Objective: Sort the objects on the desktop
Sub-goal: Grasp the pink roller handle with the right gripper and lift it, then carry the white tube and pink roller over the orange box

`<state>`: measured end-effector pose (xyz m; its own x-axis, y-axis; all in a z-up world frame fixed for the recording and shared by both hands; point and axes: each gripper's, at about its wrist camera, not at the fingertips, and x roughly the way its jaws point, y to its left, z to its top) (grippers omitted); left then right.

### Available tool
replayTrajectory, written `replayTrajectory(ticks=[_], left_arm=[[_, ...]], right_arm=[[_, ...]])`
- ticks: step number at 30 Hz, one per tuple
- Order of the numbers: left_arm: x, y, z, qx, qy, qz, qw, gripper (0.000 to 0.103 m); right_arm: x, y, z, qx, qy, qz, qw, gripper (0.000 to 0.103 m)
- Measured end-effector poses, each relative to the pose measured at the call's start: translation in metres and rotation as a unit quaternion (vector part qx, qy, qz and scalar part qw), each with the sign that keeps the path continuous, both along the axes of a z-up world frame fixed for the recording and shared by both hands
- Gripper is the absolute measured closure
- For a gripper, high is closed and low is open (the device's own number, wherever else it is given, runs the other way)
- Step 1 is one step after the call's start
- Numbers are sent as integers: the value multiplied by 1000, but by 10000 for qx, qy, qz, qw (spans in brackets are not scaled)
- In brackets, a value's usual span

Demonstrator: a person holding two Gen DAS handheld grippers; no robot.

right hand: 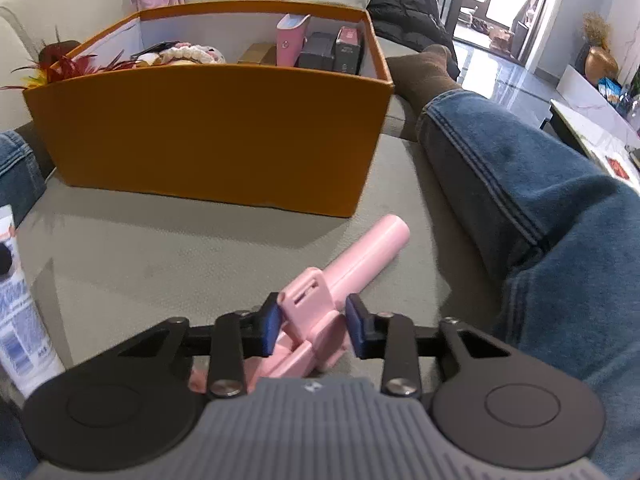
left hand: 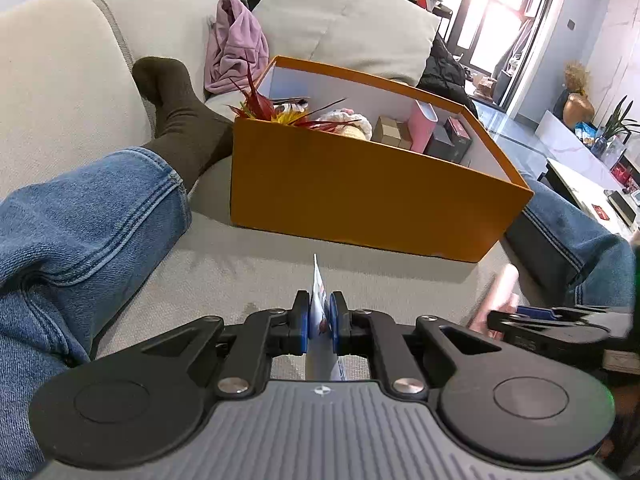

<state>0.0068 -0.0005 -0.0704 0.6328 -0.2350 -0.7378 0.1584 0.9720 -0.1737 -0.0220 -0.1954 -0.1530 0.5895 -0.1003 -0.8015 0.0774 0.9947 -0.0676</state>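
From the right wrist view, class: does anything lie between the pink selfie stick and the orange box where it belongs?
Nothing visible does. Bare grey cushion separates the pink selfie stick from the orange box; only the box's near wall must be cleared.

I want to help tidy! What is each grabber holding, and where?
The left fingers pinch a white tube by its flat end. The pink stick's clamp end sits between the right fingers; grip unclear.

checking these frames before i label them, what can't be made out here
- Left wrist view: the thin white printed packet clamped in the left hand-held gripper; print too small, lower end hidden by the gripper body.
- Right wrist view: the pink plastic folding stick; near end hidden under the right hand-held gripper.
- Orange cardboard box: front wall hides the contents' lower parts.
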Motion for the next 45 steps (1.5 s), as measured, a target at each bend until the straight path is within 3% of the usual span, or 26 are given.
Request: replayTrajectory(ticks=[4,7,10,15,19,24,28,31,37,45], left_arm=[[0,0,-1,-9,28,7,10000,92],[-2,1,1,14,-22,24,10000,92],[-3,3,3,41,-64,77,9999,92],[-2,3,3,29,-42,81,10000,92],[-3,3,4,24,-54,69,10000,92],[-4,6,10,22,-81,42,10000,92],[1,11,21,-87,-28,-38,10000,92],[3,13,32,-161,1,-155,9998,92],[8,17,63,-177,-180,-336,9991,92],[33,22,108,-337,-722,-260,9965,92]], right_arm=[[-13,4,12,356,-82,838,9958,86],[-20,18,13,319,-50,1525,9878,97],[-22,27,8,161,160,2051,9785,96],[-19,28,4,-225,208,1977,9798,95],[-18,27,3,-93,165,1945,9807,94],[-20,25,17,-135,127,2409,9704,97],[-23,24,40,-429,37,3045,9515,97],[-22,26,60,-806,-92,3561,9309,97],[-31,28,101,-1779,-572,4689,8633,97],[-14,23,161,-2244,-1420,5000,8243,97]])
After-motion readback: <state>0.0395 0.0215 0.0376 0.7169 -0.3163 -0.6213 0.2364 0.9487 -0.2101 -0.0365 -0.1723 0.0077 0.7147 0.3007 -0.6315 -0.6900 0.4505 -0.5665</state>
